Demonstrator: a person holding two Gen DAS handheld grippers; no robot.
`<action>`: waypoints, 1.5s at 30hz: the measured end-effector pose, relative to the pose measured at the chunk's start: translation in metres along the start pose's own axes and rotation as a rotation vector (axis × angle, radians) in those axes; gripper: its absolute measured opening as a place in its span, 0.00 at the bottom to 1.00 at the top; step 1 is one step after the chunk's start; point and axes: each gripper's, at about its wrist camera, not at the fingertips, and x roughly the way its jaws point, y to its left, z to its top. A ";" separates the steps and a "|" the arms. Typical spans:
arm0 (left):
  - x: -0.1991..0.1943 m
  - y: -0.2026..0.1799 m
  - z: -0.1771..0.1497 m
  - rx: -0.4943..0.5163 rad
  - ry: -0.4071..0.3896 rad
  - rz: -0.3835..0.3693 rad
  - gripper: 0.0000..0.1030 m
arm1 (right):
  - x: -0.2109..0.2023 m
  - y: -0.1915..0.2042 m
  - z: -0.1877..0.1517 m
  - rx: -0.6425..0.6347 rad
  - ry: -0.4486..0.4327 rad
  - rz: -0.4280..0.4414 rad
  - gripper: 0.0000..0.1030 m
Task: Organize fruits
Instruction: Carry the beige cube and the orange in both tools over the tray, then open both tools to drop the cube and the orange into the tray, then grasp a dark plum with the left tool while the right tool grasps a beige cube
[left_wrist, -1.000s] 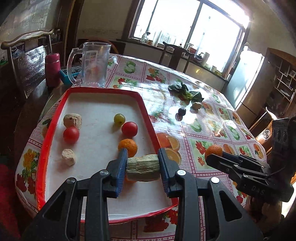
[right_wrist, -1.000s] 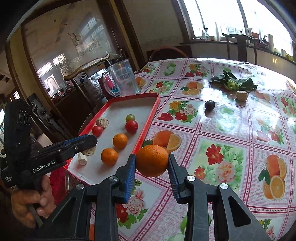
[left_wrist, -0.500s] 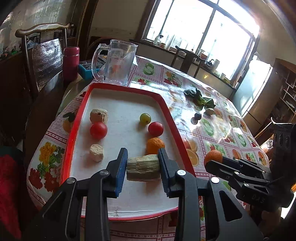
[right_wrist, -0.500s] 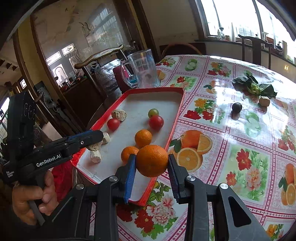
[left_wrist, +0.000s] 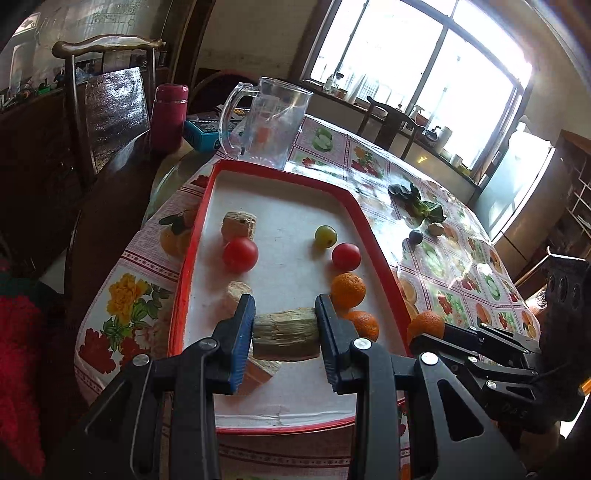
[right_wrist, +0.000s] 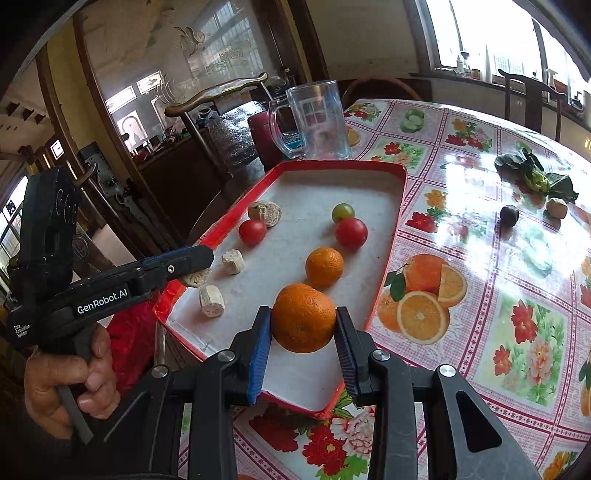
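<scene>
the left gripper (left_wrist: 284, 332) is clamped on a pale, ridged, beige-green chunk (left_wrist: 286, 336), held crosswise between its blue-faced pads above the near part of the red-rimmed tray (left_wrist: 192, 236). the right gripper (right_wrist: 303, 339) is clamped on an orange (right_wrist: 303, 317), held over the tray's near right corner.

in the tray, on its white floor, seen from the right wrist view: two more oranges, one (right_wrist: 324, 266) in the middle and one mostly hidden behind the held orange; a red tomato (right_wrist: 351, 233) just beyond them with a green grape-like fruit (right_wrist: 342, 212) touching or just beside it on the far side; a second red tomato (right_wrist: 252, 231) toward the left rim with a beige porous chunk (right_wrist: 266, 213) just behind it; and smaller beige pieces (right_wrist: 232, 261) near the left rim, closer in.

white lettering on the side of the left gripper's body reads "GenRobot.AI" (right_wrist: 102, 296), with small print below it that looks like "data acquisition system". a hand (right_wrist: 70, 384) grips its handle.

on the fruit-and-flower patterned tablecloth (right_wrist: 480, 332), well to the right of the tray and far off, lie a dark round fruit (right_wrist: 509, 215), a small beige ball-shaped item (right_wrist: 556, 207) and a bunch of dark leafy greens (right_wrist: 535, 177). a clear plastic pitcher (left_wrist: 264, 122) stands just beyond the tray's far edge; a maroon flask (left_wrist: 168, 110) and a blue box (left_wrist: 207, 127) sit to its left.
</scene>
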 end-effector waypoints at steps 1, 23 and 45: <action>-0.002 0.003 0.000 -0.002 -0.003 0.005 0.30 | 0.002 0.002 0.000 -0.004 0.005 0.003 0.33; 0.018 0.020 -0.010 -0.006 0.061 0.032 0.31 | 0.031 0.008 -0.011 -0.027 0.091 -0.001 0.34; 0.008 0.003 0.001 -0.007 0.040 0.064 0.46 | -0.020 -0.030 -0.012 0.034 0.003 -0.047 0.45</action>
